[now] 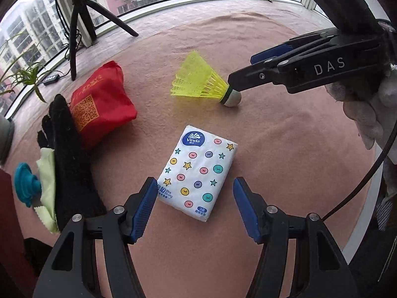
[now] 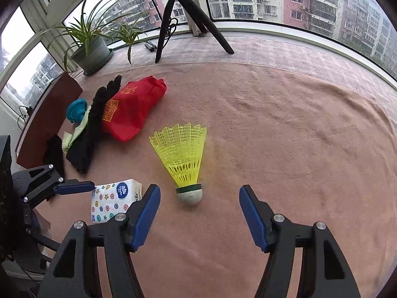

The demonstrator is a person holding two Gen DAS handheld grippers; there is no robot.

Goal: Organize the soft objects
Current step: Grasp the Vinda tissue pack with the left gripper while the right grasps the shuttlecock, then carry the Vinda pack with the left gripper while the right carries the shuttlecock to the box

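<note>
A white Vinda tissue pack (image 1: 198, 173) with coloured dots and stars lies on the pink cloth, just ahead of my open, empty left gripper (image 1: 193, 193). It also shows in the right wrist view (image 2: 111, 200). A yellow shuttlecock (image 1: 201, 78) lies on its side; in the right wrist view (image 2: 184, 156) its cork points at my open, empty right gripper (image 2: 199, 204). The right gripper (image 1: 242, 79) reaches in from the right, fingertips by the cork. A red pouch (image 1: 99, 101), a black glove (image 1: 68, 159), a light green cloth (image 1: 47, 183) and a teal object (image 1: 23, 185) lie together at the left.
A black tripod (image 2: 181, 12) stands at the back by the window. A potted plant (image 2: 91, 49) stands on the sill at the back left. A dark red box (image 2: 47, 119) lies along the left edge of the pink cloth (image 2: 285, 136).
</note>
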